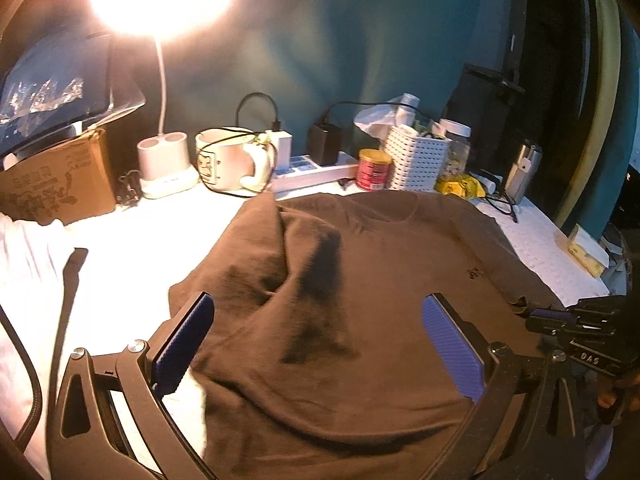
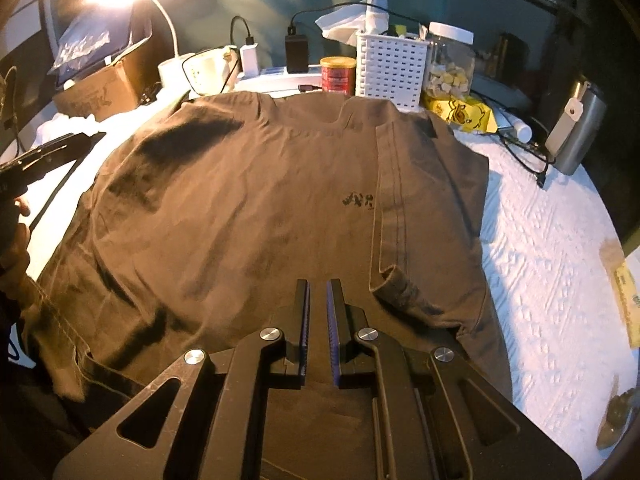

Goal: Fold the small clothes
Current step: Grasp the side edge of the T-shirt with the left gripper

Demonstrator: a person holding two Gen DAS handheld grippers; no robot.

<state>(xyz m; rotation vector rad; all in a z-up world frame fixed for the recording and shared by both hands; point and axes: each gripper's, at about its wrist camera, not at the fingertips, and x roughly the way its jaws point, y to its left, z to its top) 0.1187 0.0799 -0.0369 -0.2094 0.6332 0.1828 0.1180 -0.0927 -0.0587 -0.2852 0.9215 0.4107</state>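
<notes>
The left hand-held gripper points down at a slant over the near part of the brown cotton T-shirt. Its two black fingers with ribbed blue pads stand wide apart, and the cloth lies between them, but the pads do not press it. The right hand-held gripper is tilted more steeply toward the shirt. Its blue-lined fingers are almost together, with only a narrow slit between them, and no cloth is seen inside that slit. In the right wrist view a hand shows at the left edge, around the grip of the other tool.

The T-shirt lies spread on the bench, which is covered with a white embossed sheet. The fabric is soft, matte and wrinkled, with dark shadowed folds. The collar lies on the far side, just before the white perforated plastic basket. One sleeve side is already folded inward; its stitched hem runs as a straight double line down the shirt, beside a small dark print on the chest. In the left wrist view a ridge of cloth rises on the shirt's left part.

Left of the basket stands a red round tin, and right of it a clear jar with a white lid.
</notes>
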